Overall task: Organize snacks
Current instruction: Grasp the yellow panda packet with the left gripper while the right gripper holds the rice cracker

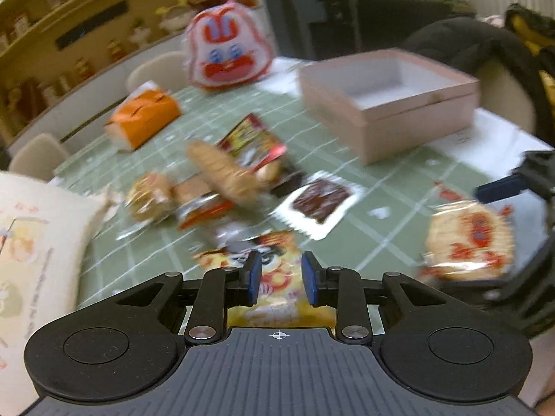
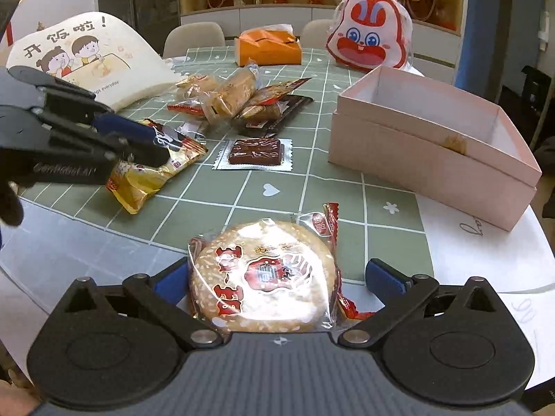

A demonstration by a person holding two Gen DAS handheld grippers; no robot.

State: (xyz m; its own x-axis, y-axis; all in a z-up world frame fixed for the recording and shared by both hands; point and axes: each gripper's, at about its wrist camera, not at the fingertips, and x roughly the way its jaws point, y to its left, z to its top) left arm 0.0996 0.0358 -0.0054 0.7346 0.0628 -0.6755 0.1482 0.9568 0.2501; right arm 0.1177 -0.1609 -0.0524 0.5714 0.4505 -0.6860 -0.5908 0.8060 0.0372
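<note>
My right gripper (image 2: 277, 277) is open, its jaws on either side of a round sesame cake in clear wrap (image 2: 263, 274) that lies on the table; the cake also shows in the left wrist view (image 1: 468, 239). My left gripper (image 1: 281, 279) is open just above a yellow snack packet (image 1: 274, 277), which also shows in the right wrist view (image 2: 152, 170) under the left gripper's fingers (image 2: 138, 138). An open, empty pink box (image 2: 433, 138) stands at the right; it also shows in the left wrist view (image 1: 392, 100).
A pile of wrapped breads and snacks (image 2: 236, 100) and a dark chocolate square in clear wrap (image 2: 255, 152) lie mid-table. An orange tissue box (image 2: 267, 46), a rabbit-face bag (image 2: 369, 34) and a white cartoon bag (image 2: 86, 55) stand behind. The table's front edge is near.
</note>
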